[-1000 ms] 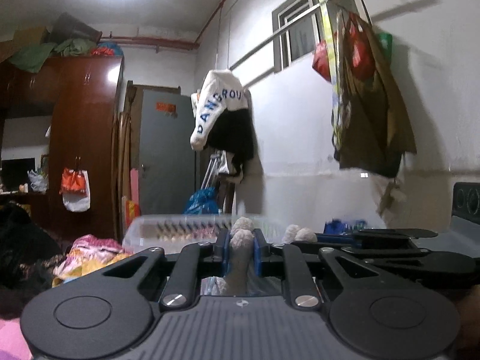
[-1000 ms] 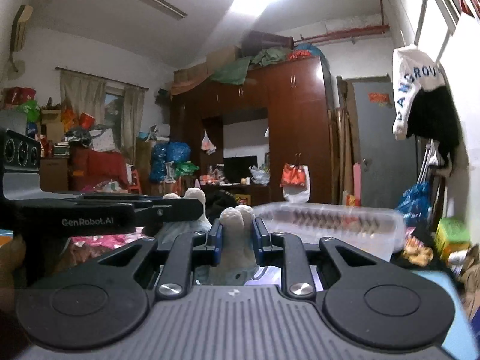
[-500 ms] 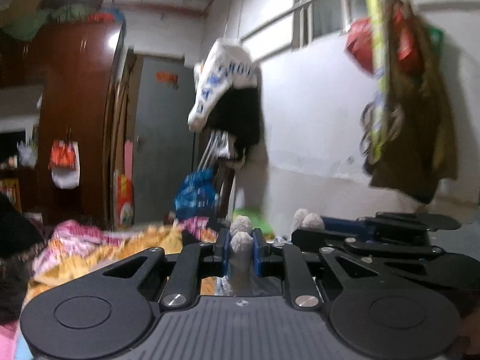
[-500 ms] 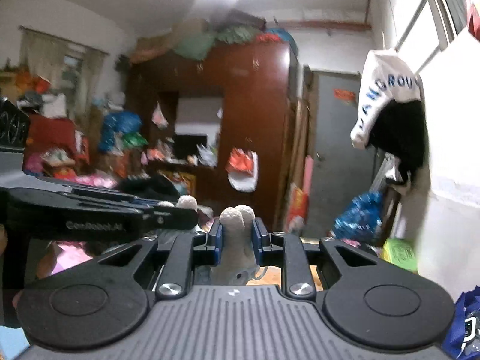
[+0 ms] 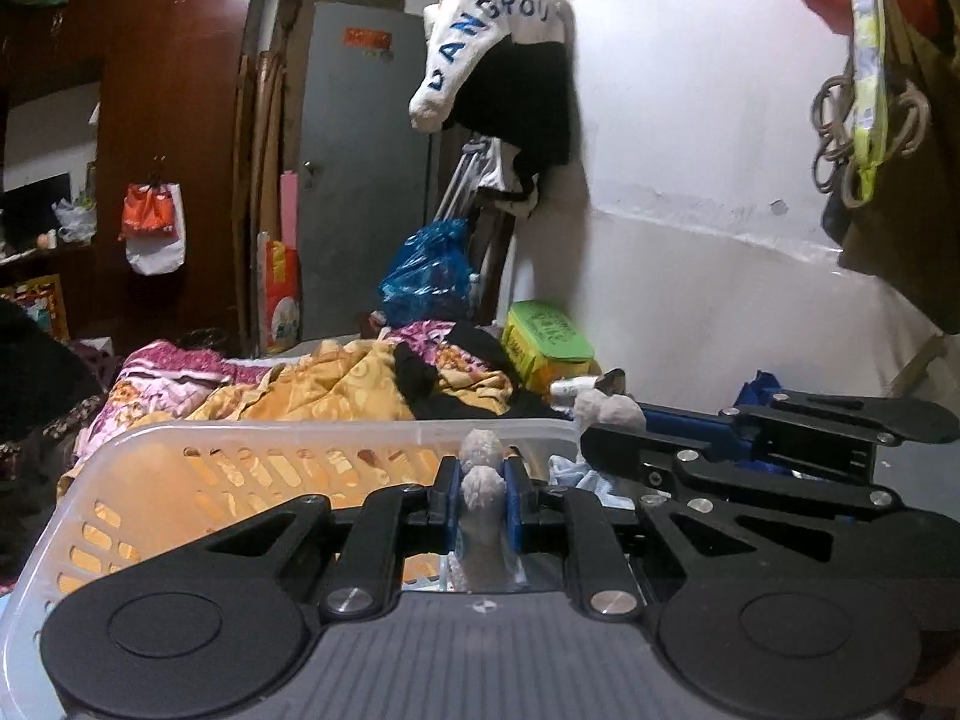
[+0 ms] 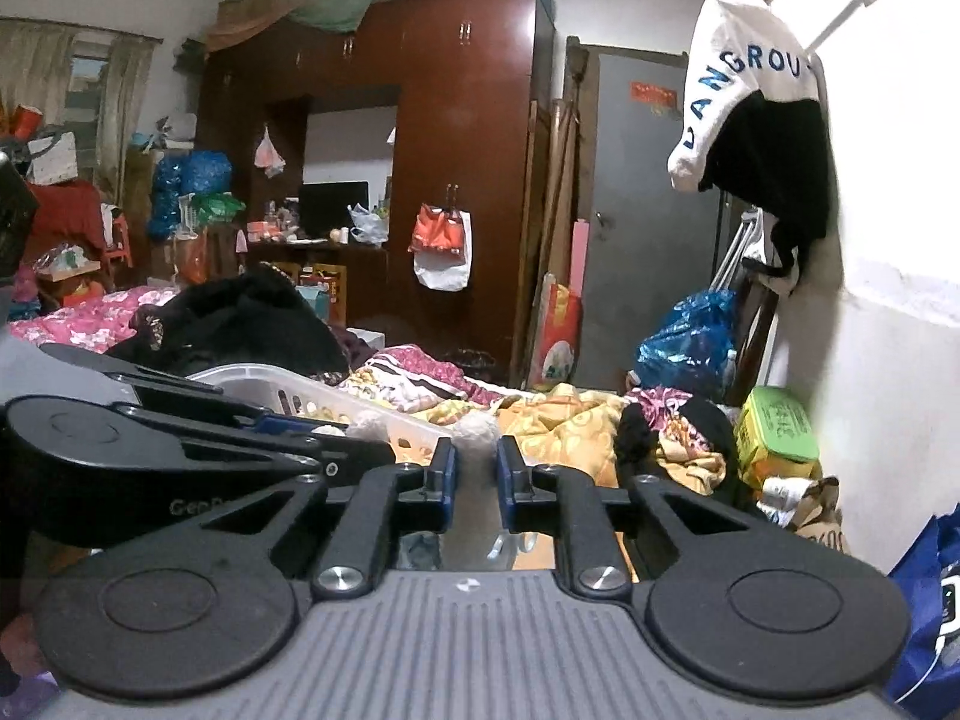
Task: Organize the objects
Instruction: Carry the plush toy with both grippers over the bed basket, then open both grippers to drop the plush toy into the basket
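Lowering since a second ago, both grippers now hold the pale fuzzy item over the translucent basket (image 5: pixel 240 480). Left gripper (image 5: pixel 482 489) and right gripper (image 6: pixel 475 471) fingers are nearly closed on it. Judgement: release into basket follows.

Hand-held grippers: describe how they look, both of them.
The left hand-held gripper and right hand-held gripper match: black linkage arms with silver rivets, round black discs, ribbed grey body, blue finger pads. "GenR..." lettering marks the left one's side.
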The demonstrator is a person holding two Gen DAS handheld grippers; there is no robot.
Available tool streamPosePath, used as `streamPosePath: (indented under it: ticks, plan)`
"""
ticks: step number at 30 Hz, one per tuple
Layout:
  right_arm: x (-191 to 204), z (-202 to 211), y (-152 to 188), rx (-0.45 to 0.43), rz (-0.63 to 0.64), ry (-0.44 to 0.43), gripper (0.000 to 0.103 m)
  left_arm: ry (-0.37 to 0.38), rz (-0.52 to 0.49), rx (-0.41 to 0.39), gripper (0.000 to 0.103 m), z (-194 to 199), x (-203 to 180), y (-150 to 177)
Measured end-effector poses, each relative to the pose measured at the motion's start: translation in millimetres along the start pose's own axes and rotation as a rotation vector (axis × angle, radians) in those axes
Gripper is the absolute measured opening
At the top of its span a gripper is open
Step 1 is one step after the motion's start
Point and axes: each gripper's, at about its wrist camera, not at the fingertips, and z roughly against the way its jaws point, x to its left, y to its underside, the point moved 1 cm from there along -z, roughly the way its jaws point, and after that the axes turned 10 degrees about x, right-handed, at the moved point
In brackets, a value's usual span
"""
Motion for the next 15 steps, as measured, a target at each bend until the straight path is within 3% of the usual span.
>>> streamPosePath:
  ticks: [11, 13, 15]
  plan:
    - [-8, -13, -3, 0.076, -0.02, -0.008, 0.016, -0.027, 0.022, 0.07, 0.02, -16, 3, -1]
    - [-13, -11, -5, 0.084, -0.052, -0.009, 0.022, -0.02, 0.034, 0.073, 0.027, -16, 6, -1]
    - [-16, -1, -7, 0.049, -0.066, 0.007, 0.045, -0.018, 0.05, 0.046, 0.041, -9, 12, -1]
